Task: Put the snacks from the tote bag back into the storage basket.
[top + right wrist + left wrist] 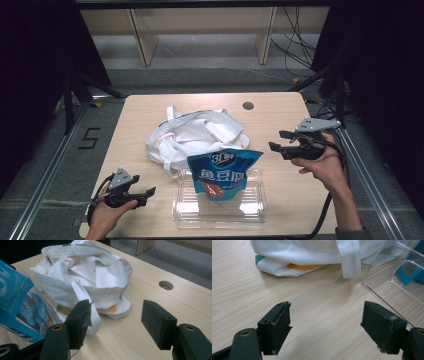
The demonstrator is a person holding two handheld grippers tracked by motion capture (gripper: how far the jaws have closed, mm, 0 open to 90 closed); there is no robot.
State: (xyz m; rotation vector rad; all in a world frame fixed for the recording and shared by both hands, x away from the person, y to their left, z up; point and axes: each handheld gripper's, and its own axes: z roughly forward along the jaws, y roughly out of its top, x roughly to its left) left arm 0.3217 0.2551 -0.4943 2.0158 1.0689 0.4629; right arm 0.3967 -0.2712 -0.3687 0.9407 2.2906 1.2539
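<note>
High view: a wooden table (280, 200) bearing three items. At centre, a crumpled white tote bag (197, 135) lies slumped, its straps loose; in the left gripper view something orange (304, 266) shows at its lower edge, too hidden to identify. Just below the bag in the frame, a clear plastic tray (220, 207) sits near the bottom edge of the table, and a blue snack pouch (223, 172) stands tilted in it, its top leaning toward the bag and overlapping it in this view. The left gripper (150, 191), lower left of the frame, rests low beside the tray with its jaws spread wide and nothing between them; its own camera shows bare tabletop between the pads (278, 331). The right gripper (280, 140), at the right of the frame, is held above the table and points toward the bag and pouch, jaws well apart and empty; in the right gripper view the bag (82, 277) lies beyond the pads and the pouch (13, 292) sits at the left edge. Judged from this layout, the pouch is already out in the tray and free of either grip, so that step reads as done; any remaining contents of the bag, if there are any, are untouched.
</note>
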